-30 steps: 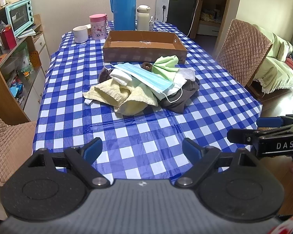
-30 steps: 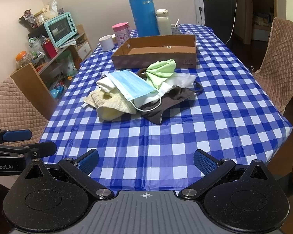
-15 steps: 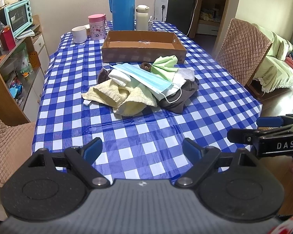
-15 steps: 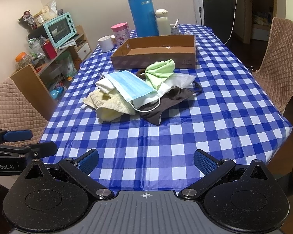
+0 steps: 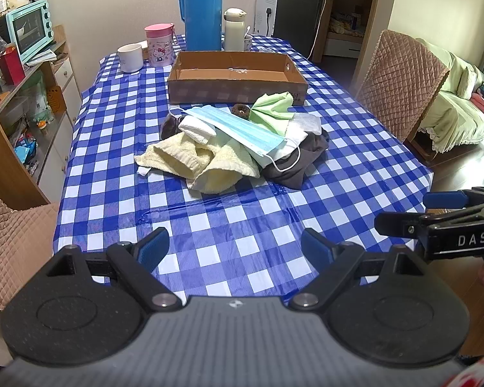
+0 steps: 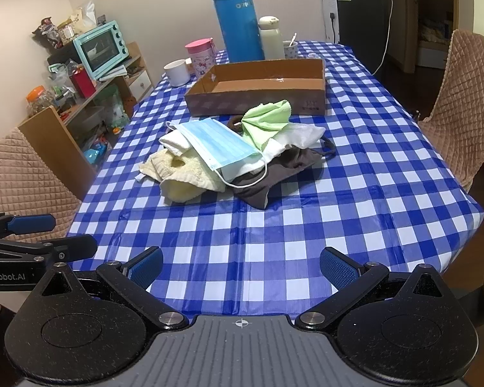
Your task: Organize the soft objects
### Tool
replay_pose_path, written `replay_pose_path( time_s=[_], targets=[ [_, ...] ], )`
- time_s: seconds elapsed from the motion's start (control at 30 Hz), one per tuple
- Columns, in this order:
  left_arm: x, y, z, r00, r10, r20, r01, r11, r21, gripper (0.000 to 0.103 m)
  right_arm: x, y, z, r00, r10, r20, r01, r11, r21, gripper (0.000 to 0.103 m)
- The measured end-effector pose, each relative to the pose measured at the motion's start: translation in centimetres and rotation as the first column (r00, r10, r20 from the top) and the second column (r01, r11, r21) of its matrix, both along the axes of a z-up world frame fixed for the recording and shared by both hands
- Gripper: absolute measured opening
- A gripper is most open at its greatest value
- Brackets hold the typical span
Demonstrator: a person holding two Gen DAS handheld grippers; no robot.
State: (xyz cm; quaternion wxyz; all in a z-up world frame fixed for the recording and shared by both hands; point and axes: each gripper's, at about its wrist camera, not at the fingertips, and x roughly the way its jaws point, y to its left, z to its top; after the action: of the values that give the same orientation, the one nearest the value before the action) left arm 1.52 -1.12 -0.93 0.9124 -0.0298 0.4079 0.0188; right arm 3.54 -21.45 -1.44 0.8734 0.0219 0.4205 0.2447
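A pile of soft things lies mid-table: a blue face mask (image 5: 242,130) (image 6: 219,143) on top, a yellow towel (image 5: 203,164) (image 6: 180,177), a green cloth (image 5: 272,109) (image 6: 266,119), a white cloth (image 6: 301,135), a dark brown garment (image 5: 298,161) (image 6: 274,177) and a brown scrunchie (image 5: 241,109). An empty cardboard box (image 5: 235,77) (image 6: 258,88) stands just behind the pile. My left gripper (image 5: 235,250) is open and empty over the table's near edge. My right gripper (image 6: 241,266) is open and empty beside it, also near the front edge.
A blue thermos (image 5: 200,9), white flask (image 5: 235,34), pink cup (image 5: 159,45) and white mug (image 5: 130,58) stand at the table's far end. Quilted chairs stand right (image 5: 400,80) and left (image 5: 13,238). A shelf with a teal oven (image 5: 29,34) lines the left wall.
Both grippers have moved slightly; the pile and box sit a touch differently in view. Nothing was grasped; both stay open.
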Motion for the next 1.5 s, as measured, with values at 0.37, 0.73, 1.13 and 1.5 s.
replay_pose_path(
  time_s=[0.37,0.73,1.13,1.5],
  targets=[
    [0.0,0.0,0.0,1.000,0.000,0.000,0.000,1.000,-0.001,0.088,0.0,0.0,0.0,1.000,0.000,-0.001,0.000,1.000,0.001,0.103],
    [0.1,0.0,0.0,1.000,0.000,-0.002,0.000,1.000,0.001,0.088,0.1,0.1,0.2,1.000,0.001,-0.002,-0.001,1.000,0.005,0.103],
    [0.5,0.1,0.1,1.000,0.002,-0.002,-0.002,1.000,0.001,0.088,0.4,0.2,0.1,1.000,0.008,0.001,-0.008,1.000,0.015,0.103],
    [1.6,1.3,0.0,1.000,0.027,-0.002,-0.027,1.000,0.006,0.088,2.1,0.5,-0.3,0.999,0.036,0.017,-0.037,0.998,0.051,0.103]
  ],
)
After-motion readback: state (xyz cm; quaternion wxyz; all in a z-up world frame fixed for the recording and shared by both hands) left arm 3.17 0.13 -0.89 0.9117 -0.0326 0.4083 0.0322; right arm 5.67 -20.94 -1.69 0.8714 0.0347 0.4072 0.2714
